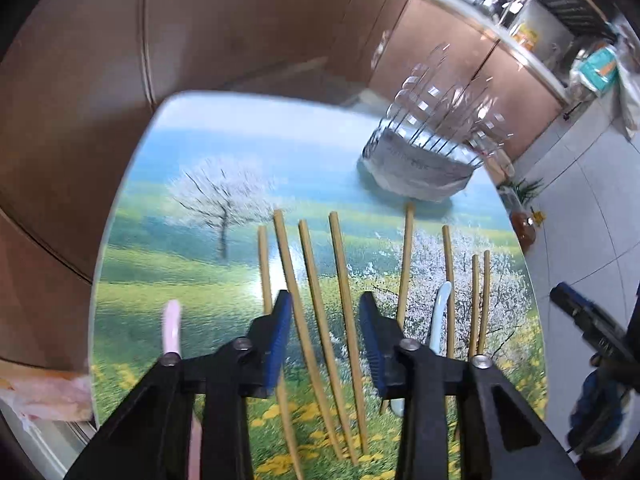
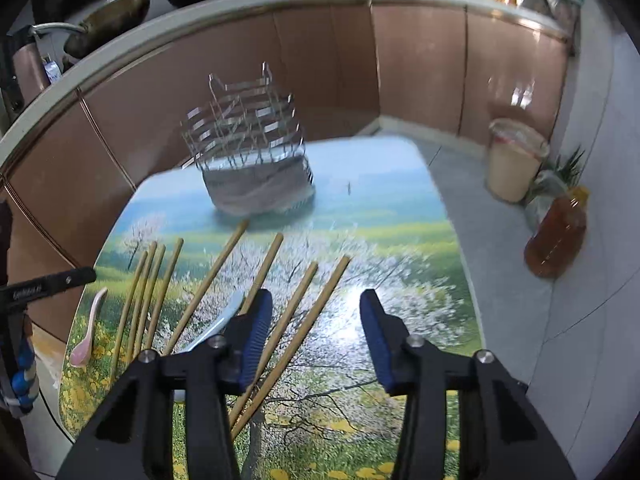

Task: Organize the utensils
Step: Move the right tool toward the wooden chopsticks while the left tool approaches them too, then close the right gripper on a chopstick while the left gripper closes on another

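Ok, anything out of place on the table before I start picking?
Nothing is spilled or broken. The chopsticks lie loose and fanned at mixed angles, with a pink spoon and a white spoon among them; the wire rack stands upright.

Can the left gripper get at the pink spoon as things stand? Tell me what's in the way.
Probably yes. The left gripper is open and holds nothing, and the pink spoon lies on the table just off its left finger, apart from the chopsticks. Nothing sits between them; a short sideways shift should line it up.
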The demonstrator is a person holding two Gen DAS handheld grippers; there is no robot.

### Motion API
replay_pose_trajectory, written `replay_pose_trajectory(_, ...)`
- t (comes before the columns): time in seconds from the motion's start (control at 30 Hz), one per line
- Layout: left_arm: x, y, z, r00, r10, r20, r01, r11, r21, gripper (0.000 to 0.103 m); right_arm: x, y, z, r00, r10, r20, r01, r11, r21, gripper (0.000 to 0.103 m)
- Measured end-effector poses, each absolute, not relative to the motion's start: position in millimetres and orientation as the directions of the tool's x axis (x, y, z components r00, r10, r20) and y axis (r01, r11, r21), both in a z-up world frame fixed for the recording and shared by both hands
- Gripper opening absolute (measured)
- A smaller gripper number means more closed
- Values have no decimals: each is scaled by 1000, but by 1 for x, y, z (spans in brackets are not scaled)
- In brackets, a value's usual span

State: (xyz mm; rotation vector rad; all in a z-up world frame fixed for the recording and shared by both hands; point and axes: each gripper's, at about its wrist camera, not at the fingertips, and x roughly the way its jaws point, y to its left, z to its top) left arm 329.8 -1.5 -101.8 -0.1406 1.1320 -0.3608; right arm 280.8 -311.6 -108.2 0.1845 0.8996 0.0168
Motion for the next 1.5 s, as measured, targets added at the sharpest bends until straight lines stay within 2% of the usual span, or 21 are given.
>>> replay_pose_trajectory(0.2,363,-7,-132,245,-371,-896,143,928,-345,16,298,-314,-120,573,114,-812,55,983,177,42)
replay_pose_trajectory(0.3,370,-7,-140,232,-348,-909,110,937,-331,13,300,-315,-124,563,118,-818,59,981,183,42)
replay_pose_trajectory(0.73,386,-13,-159,206,-275,-939,68,961,-267,12,304,-320,-136,532,124,-838,68,980,189,42)
replay_pose_trajectory(1.13,391,-16,-171,178,-272,-946,72,962,-263,12,318,-323,-154,475,166,-864,106,964,243,42)
replay_pose_trajectory(1.2,392,-18,-171,180,-272,-945,75,962,-263,12,323,-322,-155,471,192,-861,107,956,272,39)
replay_pose_trajectory(1.37,393,-19,-172,177,-283,-943,74,959,-274,12,343,-314,-159,441,234,-866,88,949,302,23)
replay_pose_trajectory(1.5,393,-21,-173,173,-284,-943,68,959,-276,12,359,-308,-163,403,229,-886,85,955,286,22)
